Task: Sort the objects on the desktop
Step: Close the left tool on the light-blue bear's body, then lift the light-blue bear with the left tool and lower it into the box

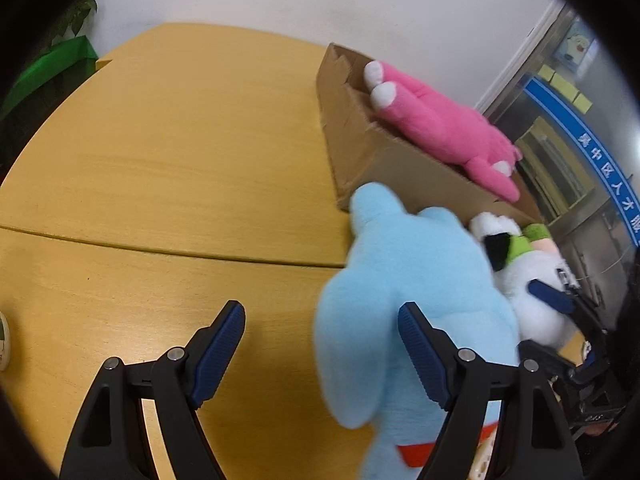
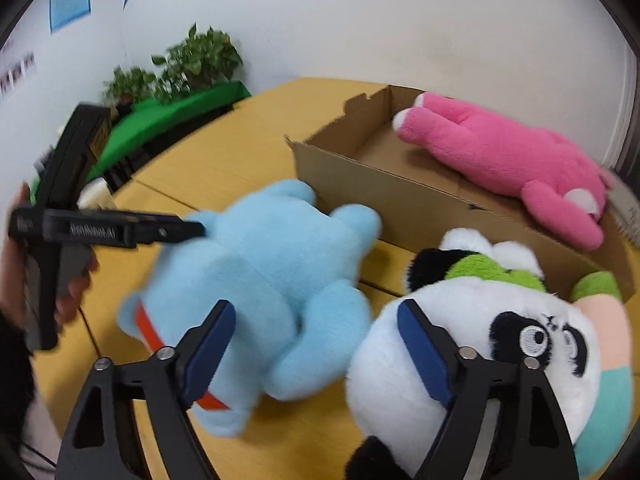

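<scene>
A light blue plush toy (image 1: 404,300) with a red collar lies on the wooden table (image 1: 168,152), next to a cardboard box (image 1: 360,148). A pink plush (image 1: 448,124) lies in the box. A panda plush (image 1: 528,280) sits beside the blue one. My left gripper (image 1: 322,340) is open; its right finger overlaps the blue plush. In the right wrist view my right gripper (image 2: 316,340) is open above the blue plush (image 2: 260,280) and the panda plush (image 2: 480,340). The left gripper's fingers (image 2: 188,229) reach the blue plush from the left; their spread is not shown there.
The box (image 2: 400,196) with the pink plush (image 2: 512,156) stands at the back right. Potted plants (image 2: 192,64) and a green cloth (image 2: 172,112) line the far left edge. A small pale object (image 1: 3,344) lies at the left edge of the table.
</scene>
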{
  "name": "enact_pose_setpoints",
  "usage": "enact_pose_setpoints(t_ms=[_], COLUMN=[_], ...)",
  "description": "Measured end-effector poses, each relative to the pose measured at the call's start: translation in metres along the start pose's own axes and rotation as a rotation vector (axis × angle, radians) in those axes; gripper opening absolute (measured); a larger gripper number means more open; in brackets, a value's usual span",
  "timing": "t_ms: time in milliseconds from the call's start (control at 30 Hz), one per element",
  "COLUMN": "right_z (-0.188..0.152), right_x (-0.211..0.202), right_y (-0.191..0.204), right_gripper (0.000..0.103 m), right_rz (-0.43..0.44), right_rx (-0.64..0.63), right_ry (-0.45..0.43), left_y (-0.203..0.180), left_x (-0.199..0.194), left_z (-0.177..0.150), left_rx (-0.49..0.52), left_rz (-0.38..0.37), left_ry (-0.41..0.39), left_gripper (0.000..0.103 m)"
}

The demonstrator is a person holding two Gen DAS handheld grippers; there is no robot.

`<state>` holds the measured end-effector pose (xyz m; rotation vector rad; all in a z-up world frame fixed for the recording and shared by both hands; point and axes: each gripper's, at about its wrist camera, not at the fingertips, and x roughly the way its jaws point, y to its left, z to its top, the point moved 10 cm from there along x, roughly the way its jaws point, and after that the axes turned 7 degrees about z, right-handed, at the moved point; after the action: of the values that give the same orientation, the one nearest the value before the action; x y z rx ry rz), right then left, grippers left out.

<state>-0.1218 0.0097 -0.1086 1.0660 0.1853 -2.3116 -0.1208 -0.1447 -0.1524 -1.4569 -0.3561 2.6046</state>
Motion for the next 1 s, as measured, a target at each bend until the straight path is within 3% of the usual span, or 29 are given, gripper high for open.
enact_pose_setpoints(t_ms=[100,167,233,267,433,700,767,800,867,900,1000], right_z=[-0.01,-0.013,-0.012,-0.011,0.001,0.005,0.001,-0.002,-0.005,-0.004,0.003], right_x=[-0.005,-0.007,-0.006,-0.005,0.005,0.007,0.021,0.029,0.037,0.037,0.025], right_y=[-0.026,-0.041,-0.045,-0.045,-0.024,-0.017,-0.007,-0.004,-0.003,-0.006,-0.011], right_gripper=[0.085,0.087,0.088,0.088,0.087,0.083,0.072,0.054,0.043,0.033,0.027], right_rz=[-0.106,-0.145,-0.119,-0.097,-0.017,0.147,0.159,0.174,0.178,0.167,0.176], right_rx=[0.005,0.04,0.077,0.089,0.093,0.197,0.173,0.175,0.185,0.193,0.201], right_ry=[0.028,0.042,0.053,0.056,0.054,0.067,0.101,0.117,0.124,0.114,0.065], left_y=[0.003,0.003,0.002,0.001,0.007,0.001,-0.001,-0.002,-0.004,-0.005,-0.015], left_x=[0.008,0.01,0.01,0.011,0.01,0.003,0.002,0.001,0.0,-0.002,-0.013], left_z=[-0.006,-0.009,-0.01,-0.011,-0.013,-0.014,-0.013,-0.013,-0.012,-0.011,-0.01], left_rx=[-0.005,-0.011,-0.017,-0.014,-0.017,0.007,0.007,0.006,0.01,0.014,0.034], left_rz=[-0.002,-0.022,-0.05,-0.048,-0.004,-0.006,-0.015,-0.02,-0.019,-0.016,-0.032], left_ry=[0.015,0.018,0.022,0.025,0.029,0.017,0.014,0.013,0.008,0.008,-0.004], left_gripper=[0.077,0.068,0.04,0.033,0.029,0.028,0.028,0.027,0.026,0.025,0.022])
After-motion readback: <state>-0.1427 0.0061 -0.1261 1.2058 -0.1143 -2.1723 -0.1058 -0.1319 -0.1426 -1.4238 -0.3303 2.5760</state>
